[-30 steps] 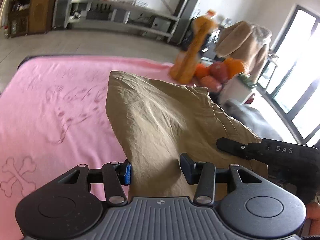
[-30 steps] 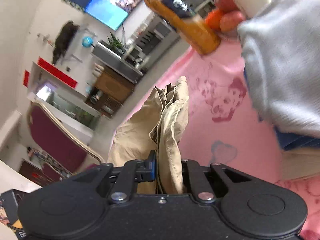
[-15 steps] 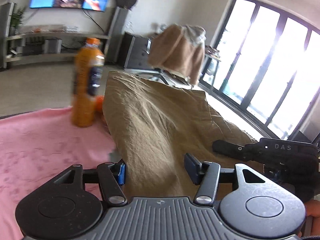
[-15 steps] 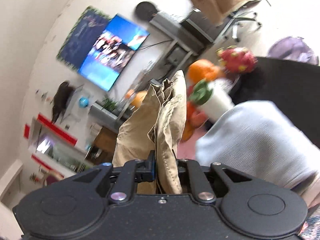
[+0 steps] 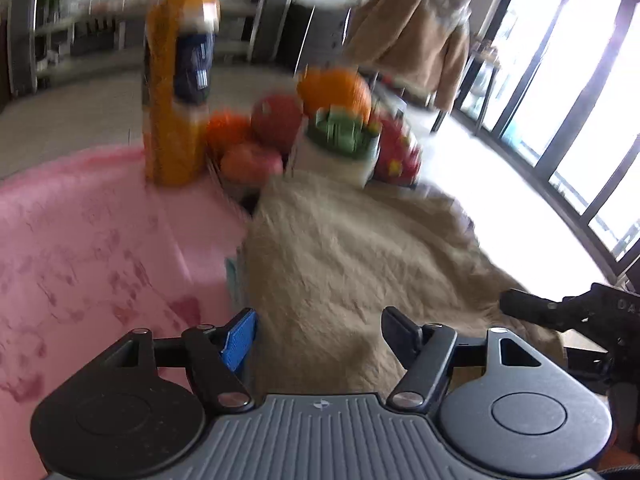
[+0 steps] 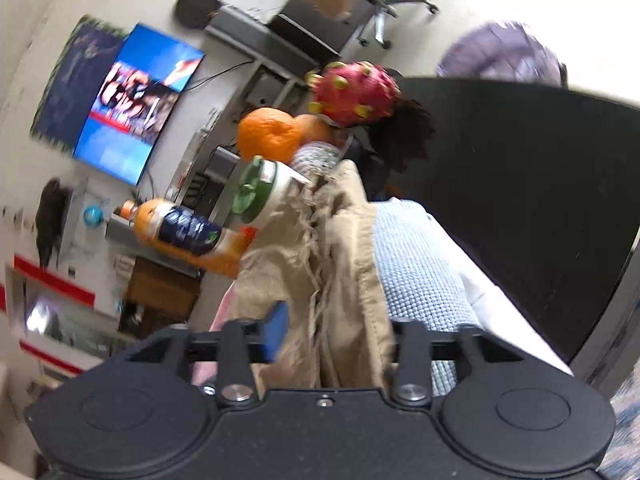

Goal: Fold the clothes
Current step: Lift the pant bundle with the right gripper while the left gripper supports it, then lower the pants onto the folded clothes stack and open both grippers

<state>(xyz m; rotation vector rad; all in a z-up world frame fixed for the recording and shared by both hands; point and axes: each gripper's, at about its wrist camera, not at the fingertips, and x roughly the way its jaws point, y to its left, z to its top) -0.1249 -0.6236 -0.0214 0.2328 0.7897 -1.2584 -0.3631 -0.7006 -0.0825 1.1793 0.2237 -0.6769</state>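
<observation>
khaki folded cloth (image 5: 360, 264) lies low in the frame atop the blue knit (image 6: 420, 280), while left gripper (image 5: 316, 332) and right gripper (image 6: 336, 332) jaws are opening around it, gripping nothing, so this garment seems folded and stacked.

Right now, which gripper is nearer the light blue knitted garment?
Right. The right gripper, jaws opening around the tan garment, sits directly beside the light blue knitted garment. The left gripper straddles the tan cloth's other edge, over the pink sheet.
</observation>
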